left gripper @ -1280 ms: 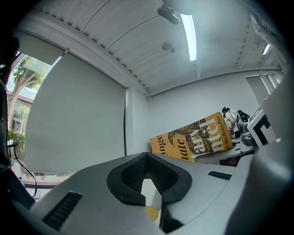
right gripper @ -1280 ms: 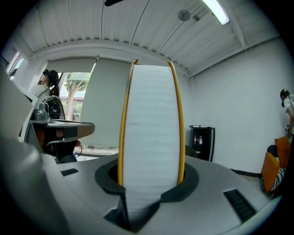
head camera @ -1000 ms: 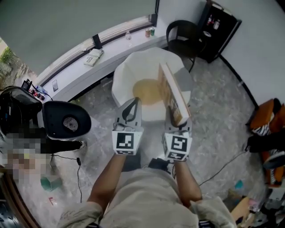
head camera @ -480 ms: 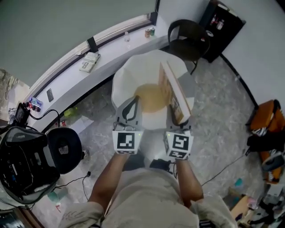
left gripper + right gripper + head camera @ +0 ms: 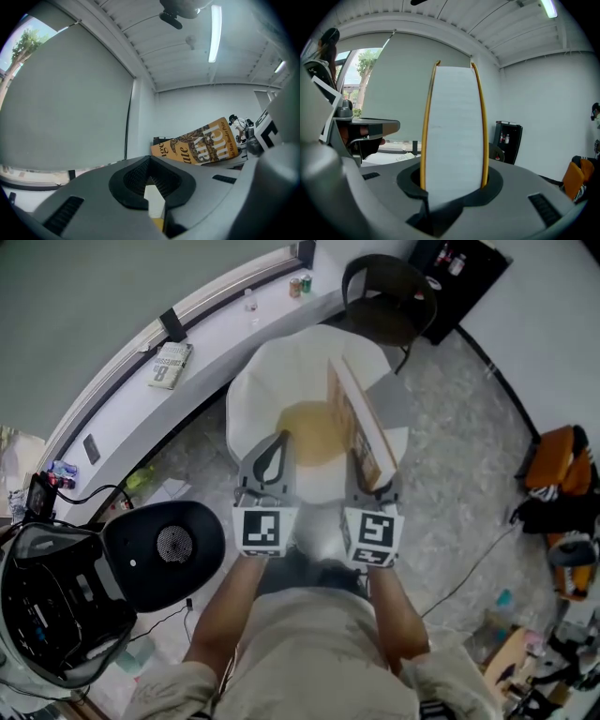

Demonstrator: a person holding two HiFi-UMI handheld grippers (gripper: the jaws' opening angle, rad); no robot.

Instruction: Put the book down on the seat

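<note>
the person is holding both grippers out over a white chair [image 5: 251,395], whose yellowish seat [image 5: 302,432] is lying just ahead of them. the right gripper [image 5: 373,480] is clenching its jaws on the book [image 5: 361,427], pressing one pad against each cover, as the right gripper view is showing with the pale page edges rising straight up between the yellow covers. the book is standing on edge rather than lying flat, running from the gripper at the seat's front edge toward the chair's back along the seat's right edge, with its orange printed cover facing the left gripper [image 5: 280,439]; whether its lower edge is touching the seat is not showing. the left gripper is hovering over the seat's front left part, well apart from the book, with its jaws closed tip to tip and gripping nothing. a curved white ledge [image 5: 122,399] is running along the window wall beyond the chair, carrying a second book [image 5: 170,365] near its middle and two cans [image 5: 300,284] toward its right end. a black chair [image 5: 389,298] is standing behind the white one, and a black office chair [image 5: 164,542] is sitting on the floor at the person's left.
</note>
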